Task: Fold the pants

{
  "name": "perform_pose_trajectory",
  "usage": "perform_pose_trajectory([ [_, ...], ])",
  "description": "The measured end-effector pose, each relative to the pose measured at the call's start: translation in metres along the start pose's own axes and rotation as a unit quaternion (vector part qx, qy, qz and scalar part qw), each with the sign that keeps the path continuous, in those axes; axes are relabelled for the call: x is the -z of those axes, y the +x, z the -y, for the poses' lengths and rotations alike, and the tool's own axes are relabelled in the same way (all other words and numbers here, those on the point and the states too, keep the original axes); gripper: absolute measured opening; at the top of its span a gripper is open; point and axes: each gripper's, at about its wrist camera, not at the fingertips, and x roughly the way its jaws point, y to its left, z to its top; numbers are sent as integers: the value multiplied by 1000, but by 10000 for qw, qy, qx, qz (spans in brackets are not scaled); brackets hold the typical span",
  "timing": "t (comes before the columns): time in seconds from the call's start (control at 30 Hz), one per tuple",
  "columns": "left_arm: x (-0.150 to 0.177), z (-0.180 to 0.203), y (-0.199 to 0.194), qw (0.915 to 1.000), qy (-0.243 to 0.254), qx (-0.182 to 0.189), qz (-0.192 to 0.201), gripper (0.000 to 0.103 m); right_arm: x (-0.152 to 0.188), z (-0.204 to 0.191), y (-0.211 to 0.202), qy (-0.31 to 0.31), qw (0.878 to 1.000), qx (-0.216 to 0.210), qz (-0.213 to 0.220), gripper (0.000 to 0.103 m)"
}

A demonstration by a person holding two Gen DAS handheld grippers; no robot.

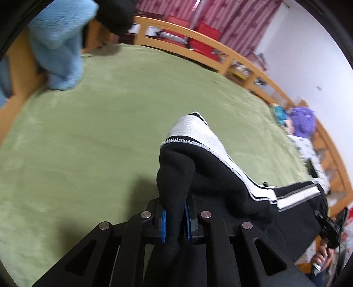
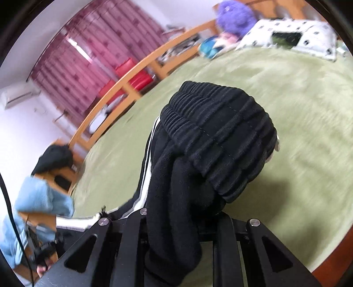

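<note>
The black pants with white side stripes hang lifted above the green bed. My left gripper is shut on a fold of black fabric near the white-banded leg hem; its blue pads press the cloth from both sides. In the right wrist view my right gripper is shut on the pants just below the ribbed elastic waistband, which bunches up in front of the camera and hides the fingertips. The striped leg trails off to the left.
A light blue garment and a dark one hang over the wooden bed frame. A purple plush and a patterned pillow lie at the bed's far end. Red chairs and curtains stand beyond.
</note>
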Motion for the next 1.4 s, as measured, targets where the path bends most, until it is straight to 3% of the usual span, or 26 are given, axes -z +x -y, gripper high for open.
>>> perform_pose_trajectory([
  [0.13, 7, -12, 21, 9992, -8, -176, -362, 16, 25, 16, 33, 295, 9981, 187, -504, 22],
  [0.2, 15, -7, 33, 9941, 297, -852, -604, 23, 32, 30, 43, 446, 9942, 260, -946, 29],
  [0.27, 20, -7, 32, 9891, 519, -1235, -616, 27, 41, 43, 44, 580, 9878, 284, -1417, 36],
  [0.3, 24, -8, 27, 9895, 556, -1205, -581, 29, 44, 45, 39, 524, 9868, 371, -1489, 37],
  [0.37, 32, -10, 13, 9933, 525, -870, -558, 52, 56, 39, 17, 180, 9880, 626, -1400, 44],
  [0.43, 43, -18, -3, 9955, 468, -717, -408, 61, 64, 23, -7, -208, 9883, 850, -1252, 46],
  [0.53, 58, -17, -16, 9952, 551, -727, -351, 62, 71, -8, -32, -566, 9904, 841, -940, 46],
  [0.63, 74, -18, -26, 9965, 423, -636, -326, 62, 85, -56, -37, -1070, 9896, 481, -838, 46],
  [0.83, 99, -24, -43, 9985, 115, -397, -351, 62, 162, -150, 13, -1736, 9696, -686, -1581, 44],
  [0.93, 108, -35, -53, 9990, -75, -309, -302, 62, 200, -179, 42, -1864, 9566, -1010, -1998, 44],
  [1.03, 117, -43, -58, 9992, -261, -126, -287, 63, 232, -195, 64, -1791, 9478, -1168, -2368, 44],
  [1.13, 124, -49, -51, 9983, -394, 82, -424, 63, 252, -203, 84, -1990, 9455, -817, -2444, 42],
  [1.17, 126, -50, -47, 9978, -399, 88, -518, 63, 254, -202, 87, -2024, 9455, -773, -2430, 28],
  [1.23, 132, -50, -39, 9974, -351, -94, -629, 63, 250, -206, 83, -2086, 9450, -900, -2355, 14],
  [1.3, 138, -50, -37, 9973, -279, -255, -627, 62, 235, -209, 64, -2173, 9512, -976, -1961, 11],
  [1.4, 139, -53, -43, 9980, -327, -54, -538, 62, 207, -207, 39, -2153, 9613, -931, -1446, 11],
])
